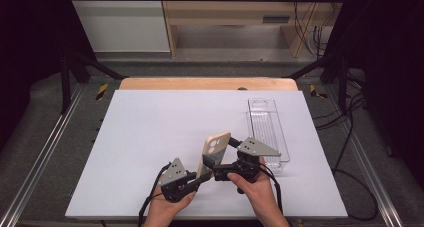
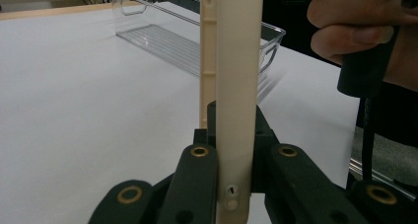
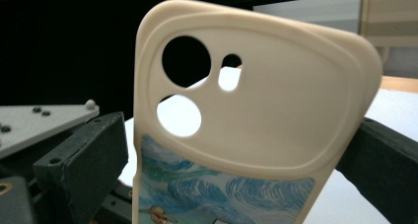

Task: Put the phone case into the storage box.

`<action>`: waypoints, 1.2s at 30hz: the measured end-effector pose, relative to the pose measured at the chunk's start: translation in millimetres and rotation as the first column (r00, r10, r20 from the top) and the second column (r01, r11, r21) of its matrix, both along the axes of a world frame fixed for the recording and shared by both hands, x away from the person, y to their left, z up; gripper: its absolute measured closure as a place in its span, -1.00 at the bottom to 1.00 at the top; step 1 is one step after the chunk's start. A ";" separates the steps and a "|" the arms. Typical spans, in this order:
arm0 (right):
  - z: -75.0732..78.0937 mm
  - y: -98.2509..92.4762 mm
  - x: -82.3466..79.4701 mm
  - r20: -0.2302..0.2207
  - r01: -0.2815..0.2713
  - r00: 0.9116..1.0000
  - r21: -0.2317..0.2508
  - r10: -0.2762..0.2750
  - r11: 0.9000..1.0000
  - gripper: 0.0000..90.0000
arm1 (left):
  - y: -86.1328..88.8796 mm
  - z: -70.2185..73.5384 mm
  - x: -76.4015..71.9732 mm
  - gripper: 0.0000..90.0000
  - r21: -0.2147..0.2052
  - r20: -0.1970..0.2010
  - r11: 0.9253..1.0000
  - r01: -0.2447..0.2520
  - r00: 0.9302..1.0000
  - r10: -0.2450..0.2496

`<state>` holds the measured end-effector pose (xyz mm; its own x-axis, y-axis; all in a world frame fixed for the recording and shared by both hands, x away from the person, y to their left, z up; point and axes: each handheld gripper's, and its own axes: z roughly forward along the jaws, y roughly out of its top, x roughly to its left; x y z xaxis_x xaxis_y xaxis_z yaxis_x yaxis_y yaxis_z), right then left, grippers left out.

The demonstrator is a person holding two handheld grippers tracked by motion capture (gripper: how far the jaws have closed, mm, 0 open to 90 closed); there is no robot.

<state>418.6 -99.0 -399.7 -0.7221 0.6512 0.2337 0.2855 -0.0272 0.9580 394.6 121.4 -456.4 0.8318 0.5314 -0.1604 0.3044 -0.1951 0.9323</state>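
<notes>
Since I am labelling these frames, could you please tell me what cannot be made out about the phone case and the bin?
- Phone case: lower end cut off by the bottom edge in the right gripper view, so the printed picture is incomplete.
- Bin: middle stretch hidden behind the case in the left gripper view.
- Right tool: the case hides its jaw tips in the high view.

A white rectangular tabletop (image 1: 150, 137) carries a clear plastic oblong bin (image 1: 267, 129) at its right side.
</notes>
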 end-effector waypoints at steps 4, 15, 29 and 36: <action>-0.2 -0.1 0.9 -0.019 0.024 1.000 0.021 -0.024 0.999 -0.96 | -4.4 -2.5 1.0 0.90 0.008 -0.004 1.000 -0.006 1.000 0.006; -1.7 0.6 3.4 -0.047 0.099 0.994 0.055 -0.096 0.994 -0.93 | -10.9 -4.8 1.3 0.90 0.019 0.000 1.000 -0.007 1.000 0.007; -1.6 0.4 0.0 -0.058 0.142 0.989 0.075 -0.138 0.987 -0.81 | -11.8 -4.9 3.4 0.90 0.036 0.024 0.999 -0.026 0.999 0.026; -1.9 4.8 -3.0 -0.044 0.171 0.985 0.070 -0.168 0.983 -0.80 | -13.3 -5.4 4.3 0.90 0.095 0.055 0.995 -0.043 0.998 0.038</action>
